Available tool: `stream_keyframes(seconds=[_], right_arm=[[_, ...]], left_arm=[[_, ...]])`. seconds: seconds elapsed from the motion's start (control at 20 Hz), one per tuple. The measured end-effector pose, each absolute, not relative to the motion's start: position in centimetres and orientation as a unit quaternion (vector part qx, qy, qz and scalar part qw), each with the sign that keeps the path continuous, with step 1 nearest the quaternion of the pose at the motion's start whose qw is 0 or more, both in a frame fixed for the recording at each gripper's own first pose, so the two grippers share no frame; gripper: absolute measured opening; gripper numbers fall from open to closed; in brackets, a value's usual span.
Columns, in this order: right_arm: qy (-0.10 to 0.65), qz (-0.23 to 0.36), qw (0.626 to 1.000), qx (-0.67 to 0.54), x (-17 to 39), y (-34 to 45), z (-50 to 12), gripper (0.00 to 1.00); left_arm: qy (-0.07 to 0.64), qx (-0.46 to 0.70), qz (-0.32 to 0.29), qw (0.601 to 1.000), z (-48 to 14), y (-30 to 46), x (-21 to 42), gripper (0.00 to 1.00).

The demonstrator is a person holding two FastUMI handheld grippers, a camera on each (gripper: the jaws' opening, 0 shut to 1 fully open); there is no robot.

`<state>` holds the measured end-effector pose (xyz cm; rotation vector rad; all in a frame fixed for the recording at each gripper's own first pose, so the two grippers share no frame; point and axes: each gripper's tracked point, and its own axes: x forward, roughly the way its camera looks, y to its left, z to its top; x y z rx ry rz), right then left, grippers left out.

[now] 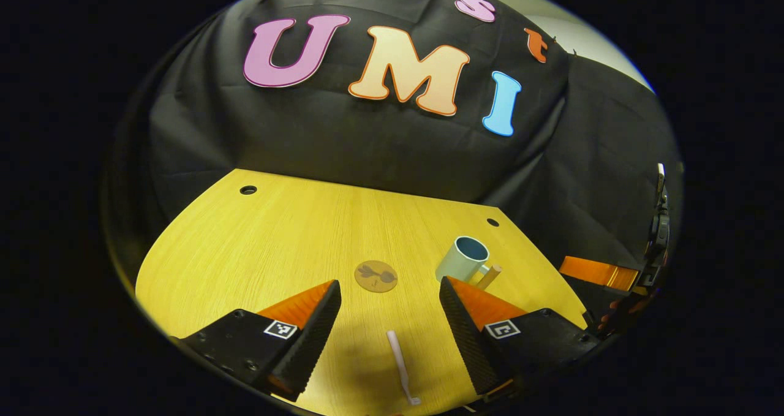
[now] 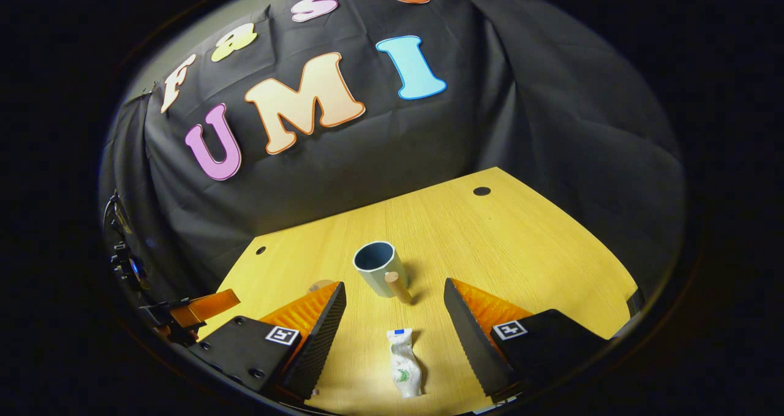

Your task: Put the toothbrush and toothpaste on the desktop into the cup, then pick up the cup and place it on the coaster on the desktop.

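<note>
A pale toothbrush (image 1: 401, 367) lies on the wooden desk between the wide-apart fingers of my left gripper (image 1: 390, 330), which is open and hovers above it. A round brown coaster (image 1: 375, 276) lies just beyond. A light blue cup (image 1: 463, 260) with a wooden handle stands upright to its right. In the right gripper view the cup (image 2: 378, 268) stands ahead, and a crumpled white toothpaste tube (image 2: 404, 362) lies between the spread fingers of my right gripper (image 2: 395, 333), also open. A sliver of the coaster (image 2: 321, 285) peeks past the left finger.
The wooden desk (image 1: 294, 232) has a cable hole near each back corner, one at the left (image 1: 248, 190) and one at the right (image 1: 492, 222). Black cloth walls close the back and sides. The other gripper (image 1: 603, 275) shows at the desk's right edge, and the other gripper (image 2: 196, 309) at its left edge.
</note>
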<state>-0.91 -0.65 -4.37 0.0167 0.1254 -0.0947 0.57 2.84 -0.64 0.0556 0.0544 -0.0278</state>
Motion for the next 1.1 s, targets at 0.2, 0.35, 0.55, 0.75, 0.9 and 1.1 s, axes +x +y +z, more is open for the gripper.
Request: stream_keyframes(seconds=[0.2,0.35,0.55,0.75,0.9,1.1], right_arm=[[0.097,-0.053,0.994,0.006,-0.4,-0.4,-6.2,0.98],[0.126,-0.048,0.991,0.002,0.3,0.5,-7.7,0.98],[0.188,-0.044,0.981,-0.014,1.5,1.3,-10.8,0.98],[0.247,-0.052,0.967,-0.031,2.9,1.0,-13.7,0.99],[0.295,-0.061,0.953,-0.038,3.4,0.6,-16.1,0.99],[0.355,-0.084,0.929,-0.066,3.6,-1.0,-19.0,0.94]], left_arm=[[0.045,0.044,-0.001,0.998,-1.7,4.3,0.6,0.95],[0.059,0.049,0.014,0.997,-2.6,5.8,0.0,0.95],[0.070,0.041,0.034,0.996,-3.5,7.7,-0.8,0.95],[0.079,0.031,0.054,0.995,-4.2,10.1,-1.1,0.95],[0.085,0.031,0.061,0.994,-4.3,11.6,-1.3,0.95],[0.094,0.046,0.081,0.991,-4.5,13.6,-1.7,0.95]])
